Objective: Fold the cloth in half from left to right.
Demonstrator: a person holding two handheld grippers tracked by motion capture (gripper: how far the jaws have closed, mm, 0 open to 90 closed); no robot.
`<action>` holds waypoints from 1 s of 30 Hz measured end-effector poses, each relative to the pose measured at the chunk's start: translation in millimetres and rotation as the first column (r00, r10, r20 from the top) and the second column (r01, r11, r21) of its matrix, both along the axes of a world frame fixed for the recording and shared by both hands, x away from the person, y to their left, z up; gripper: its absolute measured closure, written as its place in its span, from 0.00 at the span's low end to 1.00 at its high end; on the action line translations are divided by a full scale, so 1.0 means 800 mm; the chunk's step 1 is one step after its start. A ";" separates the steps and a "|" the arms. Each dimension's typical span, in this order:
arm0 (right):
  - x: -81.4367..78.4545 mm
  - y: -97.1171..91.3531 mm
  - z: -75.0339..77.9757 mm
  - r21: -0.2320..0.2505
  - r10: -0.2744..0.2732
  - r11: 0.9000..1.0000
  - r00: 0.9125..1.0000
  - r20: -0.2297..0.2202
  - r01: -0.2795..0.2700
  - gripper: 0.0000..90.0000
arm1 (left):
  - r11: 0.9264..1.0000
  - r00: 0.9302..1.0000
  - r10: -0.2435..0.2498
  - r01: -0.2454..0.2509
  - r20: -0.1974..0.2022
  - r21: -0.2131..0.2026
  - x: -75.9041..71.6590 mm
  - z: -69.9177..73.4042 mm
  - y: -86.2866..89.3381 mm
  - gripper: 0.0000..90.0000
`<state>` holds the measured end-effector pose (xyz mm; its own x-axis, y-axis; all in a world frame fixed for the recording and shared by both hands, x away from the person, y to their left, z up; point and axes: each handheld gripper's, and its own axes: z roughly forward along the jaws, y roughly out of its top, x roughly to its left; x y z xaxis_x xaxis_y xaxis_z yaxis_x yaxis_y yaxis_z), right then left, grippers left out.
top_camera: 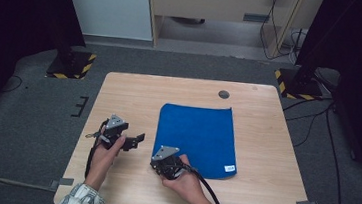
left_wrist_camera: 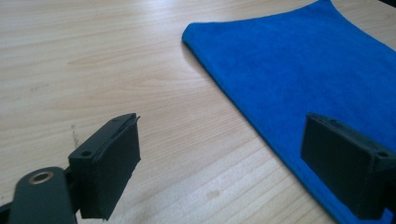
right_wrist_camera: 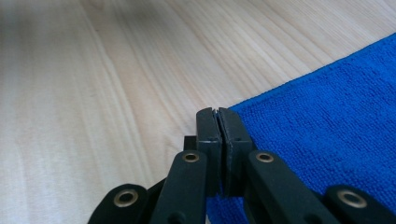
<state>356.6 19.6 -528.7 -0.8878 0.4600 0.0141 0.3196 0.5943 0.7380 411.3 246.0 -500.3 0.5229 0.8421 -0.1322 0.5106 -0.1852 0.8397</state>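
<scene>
Where right claw [right_wrist_camera: 218,116] closes, blue cloth [right_wrist_camera: 327,121] corner

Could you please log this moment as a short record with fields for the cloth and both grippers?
cloth: blue cloth lying flat on the wooden table, white tag at its near right corner
left gripper: jaws wide open, nothing between them, beside the cloth's left edge
right gripper: jaws shut at the cloth's near left corner; whether cloth is pinched cannot be told
</scene>
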 end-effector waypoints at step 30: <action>-0.052 0.034 0.012 0.059 0.055 0.997 0.998 -0.010 -0.055 0.98 | 0.985 0.995 -0.002 0.020 -0.100 0.174 0.153 -0.015 -0.046 0.61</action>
